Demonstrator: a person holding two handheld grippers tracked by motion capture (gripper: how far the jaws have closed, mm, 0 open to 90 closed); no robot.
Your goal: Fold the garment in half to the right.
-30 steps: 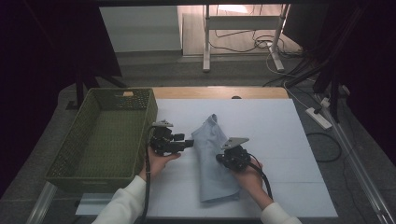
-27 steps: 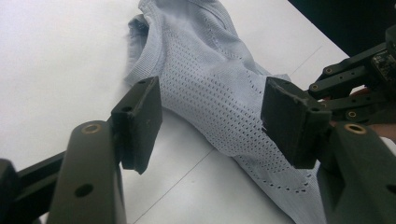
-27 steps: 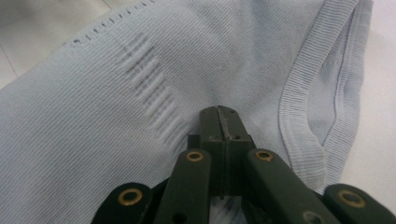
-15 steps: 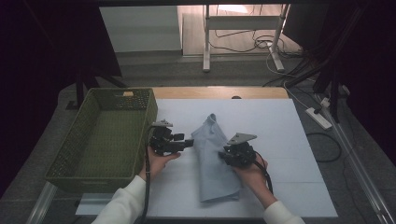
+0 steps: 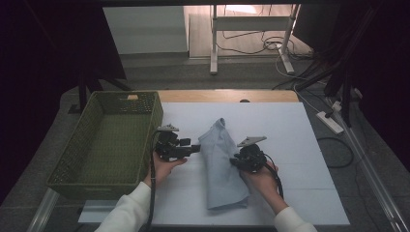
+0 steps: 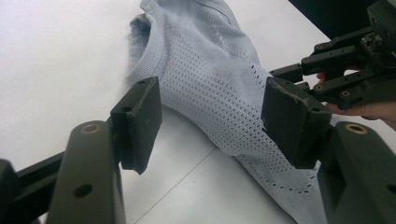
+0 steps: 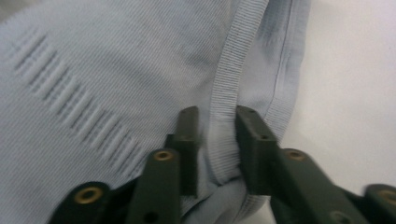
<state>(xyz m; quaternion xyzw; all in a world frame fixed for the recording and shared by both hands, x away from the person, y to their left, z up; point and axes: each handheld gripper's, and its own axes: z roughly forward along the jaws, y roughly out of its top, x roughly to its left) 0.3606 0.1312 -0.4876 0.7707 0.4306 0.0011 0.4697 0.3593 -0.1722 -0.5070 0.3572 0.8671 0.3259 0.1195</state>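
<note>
Pose: your right hand-held gripper [image 5: 240, 161] lies low at the garment's right edge, left hand-held gripper [image 5: 193, 149] level, pointing at it | Hidden: basket [image 5: 104, 140] front rim partly cut by your sleeve | Thing: pale blue knit garment [image 5: 222, 164] lies on white surface [image 5: 290, 140] between both | State: right jaws, just closing, pinch its ribbed hem [image 7: 223, 135]; left jaws gape, empty.

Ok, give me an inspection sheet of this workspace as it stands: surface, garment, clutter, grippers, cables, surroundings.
Surface: white table top.
Job's things: light blue knit garment, folded lengthwise, lying flat.
Clutter: green basket at the left, nothing seen inside.
Grippers: left hand-held gripper open beside the garment; right hand-held gripper has just been closing, ribbed hem between its jaws.
Cables: black cable trailing from the right one.
Surroundings: power strip, floor cables, dark curtains.
</note>
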